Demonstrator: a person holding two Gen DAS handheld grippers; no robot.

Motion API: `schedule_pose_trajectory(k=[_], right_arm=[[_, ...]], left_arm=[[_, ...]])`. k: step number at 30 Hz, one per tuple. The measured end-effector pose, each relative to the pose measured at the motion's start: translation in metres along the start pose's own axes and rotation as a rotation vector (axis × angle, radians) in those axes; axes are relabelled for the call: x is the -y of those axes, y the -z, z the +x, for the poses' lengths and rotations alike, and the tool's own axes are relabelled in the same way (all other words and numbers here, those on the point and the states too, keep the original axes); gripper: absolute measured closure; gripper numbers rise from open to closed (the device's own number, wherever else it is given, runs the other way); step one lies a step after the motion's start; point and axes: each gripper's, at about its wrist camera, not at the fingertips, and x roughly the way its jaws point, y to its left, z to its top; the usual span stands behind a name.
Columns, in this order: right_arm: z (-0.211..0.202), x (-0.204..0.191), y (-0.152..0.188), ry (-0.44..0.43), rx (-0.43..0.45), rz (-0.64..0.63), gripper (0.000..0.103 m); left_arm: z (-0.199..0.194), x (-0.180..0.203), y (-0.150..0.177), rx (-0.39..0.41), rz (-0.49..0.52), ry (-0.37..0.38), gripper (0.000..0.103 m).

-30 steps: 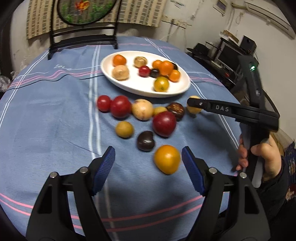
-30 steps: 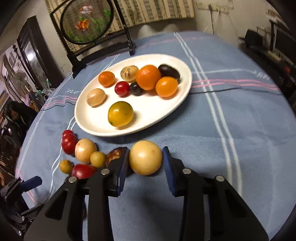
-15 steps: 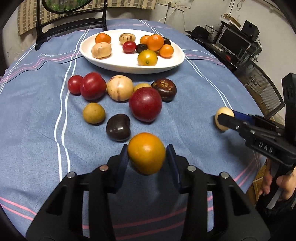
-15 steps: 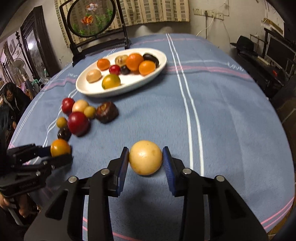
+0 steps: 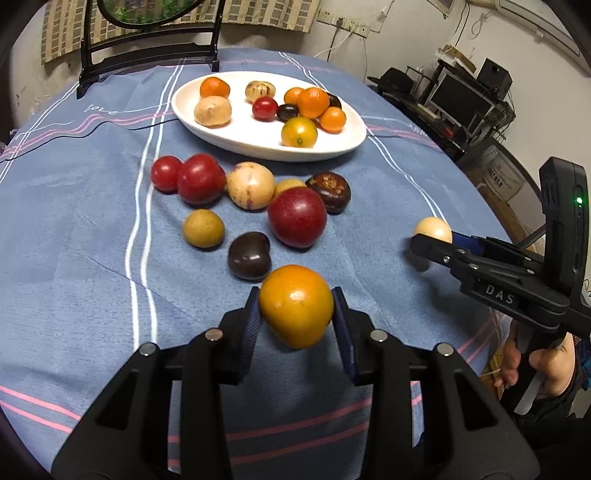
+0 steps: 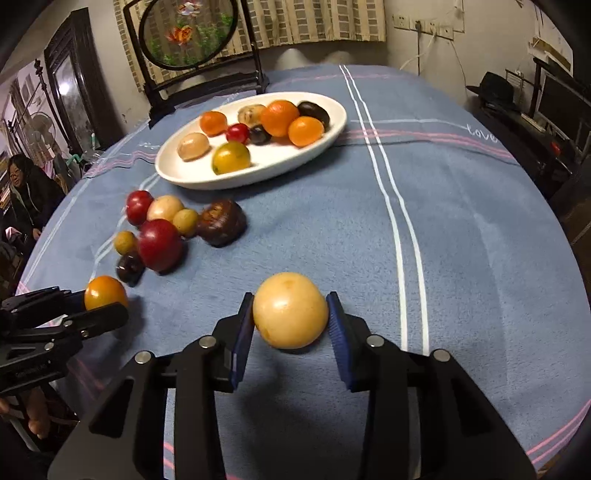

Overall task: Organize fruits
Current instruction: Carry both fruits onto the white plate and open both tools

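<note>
My left gripper is shut on an orange-yellow fruit and holds it above the blue cloth, near the loose fruits. It also shows in the right wrist view. My right gripper is shut on a pale yellow round fruit, held above the cloth at the table's right side; it shows in the left wrist view. A white oval plate at the back holds several fruits. Several loose fruits lie before it, among them a large red one and a dark one.
A round table with a blue striped cloth. A black-framed round screen stands behind the plate. A person sits at far left. Desk with monitor is to the right of the table.
My left gripper closed on the orange-yellow fruit and lifted it. My right gripper drew back from the plate toward the table's near right with the pale fruit in it.
</note>
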Motion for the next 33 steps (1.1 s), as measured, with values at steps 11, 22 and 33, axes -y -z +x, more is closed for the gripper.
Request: schedule_pose_trajectory(k=[11,22,33], right_arm=[[-0.01,-0.031,-0.016,-0.042,0.023,-0.058,0.064],[-0.002,-0.052,-0.072,-0.073,0.056,-0.132,0.064],[0.052,-0.054,-0.159,-0.031,0.07,-0.141,0.064]], left_arm=[[-0.024,-0.02,-0.012,0.066,-0.023,-0.004,0.065],[-0.03,-0.03,-0.088,0.109,0.048,-0.065,0.065],[0.04,-0.054,-0.197,0.011,-0.007,-0.1,0.064]])
